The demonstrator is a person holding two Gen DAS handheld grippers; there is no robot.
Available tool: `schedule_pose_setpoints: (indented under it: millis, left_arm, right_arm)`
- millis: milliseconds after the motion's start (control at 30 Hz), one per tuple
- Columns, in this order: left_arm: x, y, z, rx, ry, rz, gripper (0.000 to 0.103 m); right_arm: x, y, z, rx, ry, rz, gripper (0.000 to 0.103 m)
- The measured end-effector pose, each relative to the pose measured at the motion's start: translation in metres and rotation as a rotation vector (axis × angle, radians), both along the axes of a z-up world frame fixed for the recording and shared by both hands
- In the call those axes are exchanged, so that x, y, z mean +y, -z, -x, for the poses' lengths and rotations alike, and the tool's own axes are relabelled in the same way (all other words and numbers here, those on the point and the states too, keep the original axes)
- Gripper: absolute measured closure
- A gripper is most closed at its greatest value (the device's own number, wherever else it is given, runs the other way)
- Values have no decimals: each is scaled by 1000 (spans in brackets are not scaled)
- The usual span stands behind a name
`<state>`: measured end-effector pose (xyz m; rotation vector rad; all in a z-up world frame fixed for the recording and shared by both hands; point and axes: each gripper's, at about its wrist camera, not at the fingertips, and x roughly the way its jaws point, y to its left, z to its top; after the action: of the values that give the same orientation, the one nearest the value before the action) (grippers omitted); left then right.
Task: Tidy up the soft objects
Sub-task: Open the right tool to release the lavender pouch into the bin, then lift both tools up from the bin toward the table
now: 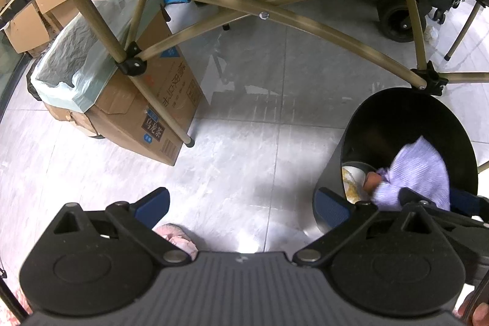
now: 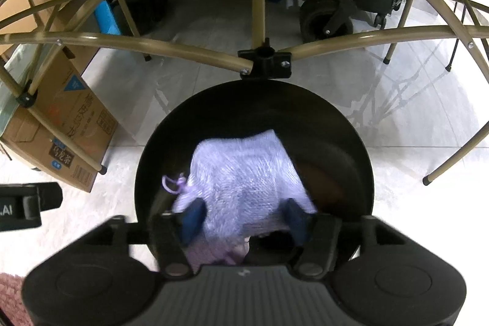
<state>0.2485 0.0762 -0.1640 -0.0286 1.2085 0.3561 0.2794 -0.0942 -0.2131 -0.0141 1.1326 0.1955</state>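
The right gripper [image 2: 241, 217] is hanging directly over the round black bin's [image 2: 146, 161] mouth, its half-spread fingers bracketing the lilac knitted cloth [image 2: 241, 170], while the left gripper [image 1: 241, 203] is gaping empty alongside.

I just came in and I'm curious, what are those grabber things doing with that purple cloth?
A person holds two grabbers. The right gripper has a soft lilac knitted cloth between its fingers, over the round black bin. The left gripper is open, holding nothing, beside the bin above the grey tiled floor.
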Motion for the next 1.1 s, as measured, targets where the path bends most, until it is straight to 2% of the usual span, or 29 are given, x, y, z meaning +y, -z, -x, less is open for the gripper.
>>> schedule_pose_setpoints:
  millis: [100, 767, 1100]
  left_arm:
    - [0, 0, 0, 0, 0, 0, 0]
    - [-2, 0, 1, -2, 4, 1, 0]
    - [-4, -6, 2, -23, 13, 15, 0]
  right_arm:
    - [0, -2, -1, -10, 9, 11, 0]
    - [2, 0, 0, -25, -1, 71, 0]
    - [0, -10, 6, -53, -7, 72, 0]
